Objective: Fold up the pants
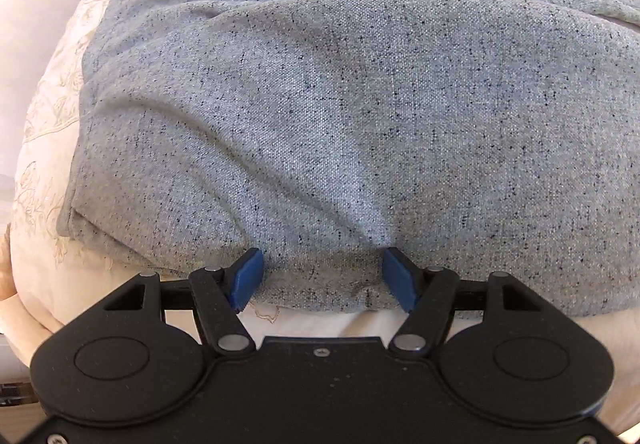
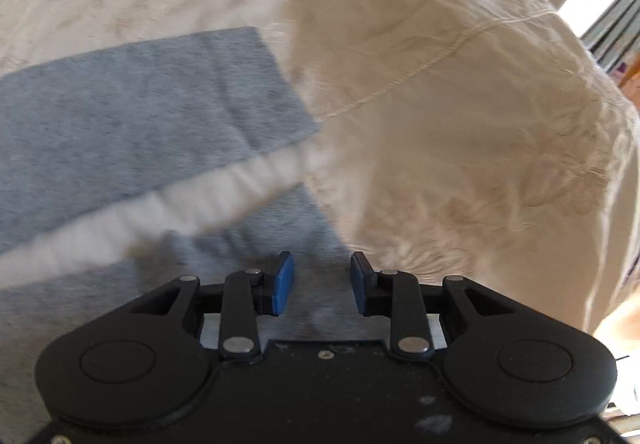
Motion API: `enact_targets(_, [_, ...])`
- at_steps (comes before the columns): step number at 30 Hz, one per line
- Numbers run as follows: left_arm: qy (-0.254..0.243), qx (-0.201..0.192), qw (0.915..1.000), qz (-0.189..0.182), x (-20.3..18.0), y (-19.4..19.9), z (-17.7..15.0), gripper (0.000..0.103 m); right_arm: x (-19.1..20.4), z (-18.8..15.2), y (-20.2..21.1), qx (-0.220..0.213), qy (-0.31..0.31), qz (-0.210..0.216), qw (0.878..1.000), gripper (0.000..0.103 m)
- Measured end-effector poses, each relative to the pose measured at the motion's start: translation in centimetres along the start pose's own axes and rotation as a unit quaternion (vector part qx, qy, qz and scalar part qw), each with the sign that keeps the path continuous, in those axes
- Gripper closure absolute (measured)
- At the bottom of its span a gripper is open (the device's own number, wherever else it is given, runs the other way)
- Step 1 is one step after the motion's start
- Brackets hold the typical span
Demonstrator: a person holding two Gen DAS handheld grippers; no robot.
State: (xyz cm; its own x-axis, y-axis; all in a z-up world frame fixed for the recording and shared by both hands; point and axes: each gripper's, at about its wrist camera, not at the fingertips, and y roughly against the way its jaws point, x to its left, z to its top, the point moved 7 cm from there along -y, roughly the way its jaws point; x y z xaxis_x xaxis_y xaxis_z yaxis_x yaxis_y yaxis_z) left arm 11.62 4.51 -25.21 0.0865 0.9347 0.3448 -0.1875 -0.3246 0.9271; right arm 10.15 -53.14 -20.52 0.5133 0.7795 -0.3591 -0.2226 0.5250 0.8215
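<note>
The grey speckled pants [image 1: 340, 116] lie spread on a cream embroidered bedcover [image 1: 52, 112] and fill most of the left wrist view. My left gripper [image 1: 323, 278] is open, its blue fingers straddling the near edge of the fabric. In the right wrist view the pants [image 2: 132, 104] show as two grey legs with a strip of bedcover between them. My right gripper [image 2: 322, 282] is open over the near leg's end, close to the cloth, gripping nothing.
The cream bedcover [image 2: 460, 104] bulges in folds to the right of the pant legs. A bright window and striped objects [image 2: 612, 24] show at the far right edge. The bed's left edge [image 1: 24, 44] curves down beside the pants.
</note>
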Motion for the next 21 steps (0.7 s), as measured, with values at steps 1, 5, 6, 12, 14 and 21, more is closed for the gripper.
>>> enact_targets(1, [0.000,0.001,1.0000,0.001,0.1,0.1,0.2,0.033,-1.4,-0.1,0.0,0.003,-0.019,0.005,1.000,0.074])
enact_targets(5, [0.000,0.002,1.0000,0.007,-0.5,0.9,0.0,0.033,-5.9,-1.3,2.5,-0.017,-0.091,0.057,0.994,0.068])
enact_targets(6, [0.000,0.002,1.0000,0.008,-0.9,1.0,0.5,0.033,-6.7,-1.9,3.1,-0.015,-0.100,0.069,0.993,0.068])
enact_targets(12, [-0.001,0.001,0.9998,0.022,-2.7,-0.3,2.1,0.033,-8.7,-6.7,5.1,0.026,-0.163,0.135,0.977,0.065])
enact_targets(14, [-0.001,0.000,0.9996,0.027,-3.2,0.1,2.0,0.033,-8.2,-7.1,4.9,0.035,-0.183,0.153,0.971,0.065])
enact_targets(21, [-0.004,-0.007,0.9990,0.043,-5.0,1.2,1.4,0.033,-6.1,-5.9,1.2,0.065,-0.209,0.198,0.956,0.062])
